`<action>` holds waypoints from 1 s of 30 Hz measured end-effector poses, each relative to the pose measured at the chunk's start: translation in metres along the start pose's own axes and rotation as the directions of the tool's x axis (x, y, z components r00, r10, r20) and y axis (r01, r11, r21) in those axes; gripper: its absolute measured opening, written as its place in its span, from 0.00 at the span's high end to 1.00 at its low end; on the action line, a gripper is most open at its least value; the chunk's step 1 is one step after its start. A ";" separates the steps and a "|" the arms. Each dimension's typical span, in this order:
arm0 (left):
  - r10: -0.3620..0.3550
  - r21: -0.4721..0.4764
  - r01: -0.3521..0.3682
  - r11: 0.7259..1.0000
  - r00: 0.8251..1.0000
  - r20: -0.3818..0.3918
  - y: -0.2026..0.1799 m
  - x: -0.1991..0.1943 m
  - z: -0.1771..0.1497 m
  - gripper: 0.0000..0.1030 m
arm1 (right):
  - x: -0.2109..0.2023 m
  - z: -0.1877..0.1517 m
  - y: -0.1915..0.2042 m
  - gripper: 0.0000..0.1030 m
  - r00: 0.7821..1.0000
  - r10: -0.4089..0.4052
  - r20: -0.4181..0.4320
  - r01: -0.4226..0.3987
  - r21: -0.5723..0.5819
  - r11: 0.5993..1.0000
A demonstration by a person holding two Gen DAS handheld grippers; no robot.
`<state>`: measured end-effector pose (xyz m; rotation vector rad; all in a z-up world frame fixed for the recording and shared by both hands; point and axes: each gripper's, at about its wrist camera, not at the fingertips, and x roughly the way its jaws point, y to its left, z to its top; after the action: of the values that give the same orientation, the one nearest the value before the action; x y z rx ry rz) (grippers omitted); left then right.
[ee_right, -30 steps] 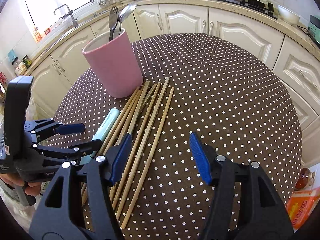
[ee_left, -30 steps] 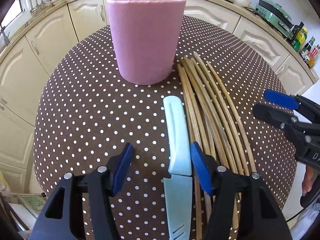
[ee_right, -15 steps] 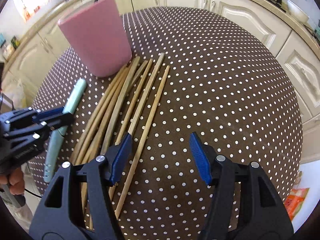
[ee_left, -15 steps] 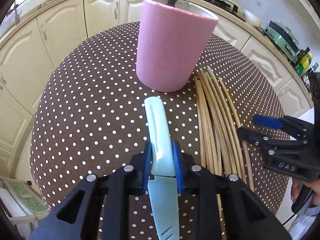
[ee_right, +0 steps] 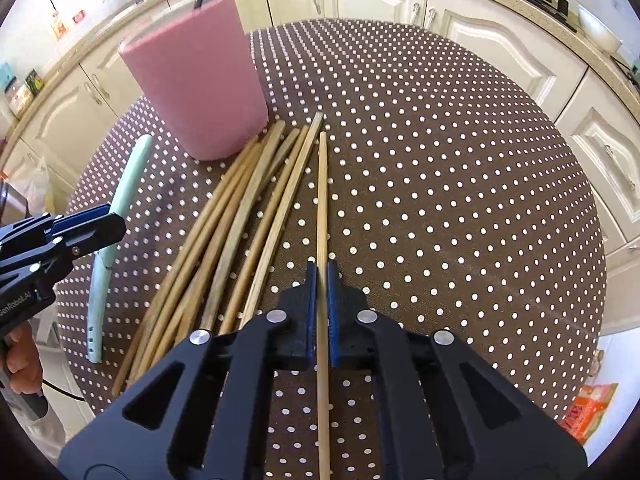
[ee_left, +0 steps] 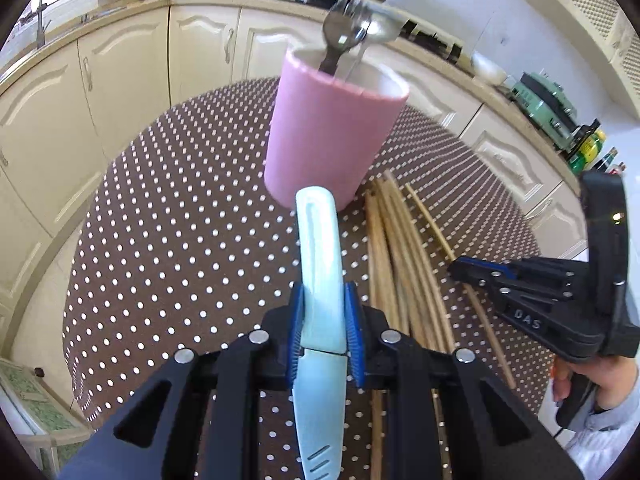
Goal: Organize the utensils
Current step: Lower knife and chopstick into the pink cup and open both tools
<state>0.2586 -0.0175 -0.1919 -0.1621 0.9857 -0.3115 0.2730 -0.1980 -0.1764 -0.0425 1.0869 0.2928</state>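
A: While your left gripper (ee_left: 324, 330) is clamped on the pale blue knife (ee_left: 321, 264) near where handle meets blade, think about which end goes into the pink holder (ee_left: 332, 136)

B: The handle end points toward the holder. Does the blade trail back under the gripper?

A: Yes, so you'd likely have to tip the knife upright before lowering it, and the spoons (ee_left: 344, 38) already standing in the holder leave less room at its far rim. Aim for the near side of the opening

B: And the right one?

A: Your right gripper (ee_right: 321, 280) has closed on a single chopstick (ee_right: 322, 216), the outermost one, lying just beside the holder's base on the side away from the knife. The other chopsticks (ee_right: 236, 216) fan out between it and the holder. Lift straight up so you don't drag its neighbours across the dotted tablecloth (ee_right: 460, 184), and I'd bring one hand to the holder at a time, so the grippers don't meet over its mouth
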 end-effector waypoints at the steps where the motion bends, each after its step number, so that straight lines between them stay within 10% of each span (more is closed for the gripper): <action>1: -0.004 0.006 0.004 1.000 1.000 0.010 -0.001 -0.005 0.000 0.81 | -0.005 0.000 -0.001 0.95 1.000 0.011 0.020 -0.011 0.003 1.000; 11: -0.053 0.051 0.047 0.998 0.991 0.126 -0.015 -0.048 0.002 0.81 | -0.067 -0.001 0.001 0.95 0.966 0.114 0.232 -0.117 0.002 0.993; 30: -0.129 0.133 0.090 0.987 0.939 0.319 -0.041 -0.110 0.041 0.81 | -0.116 0.045 0.044 0.94 0.793 0.275 0.543 -0.291 -0.059 0.955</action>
<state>0.2289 -0.0203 -0.0706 -0.1564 0.6284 -0.4292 0.2511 -0.1726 -0.0488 0.2232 0.5162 0.5257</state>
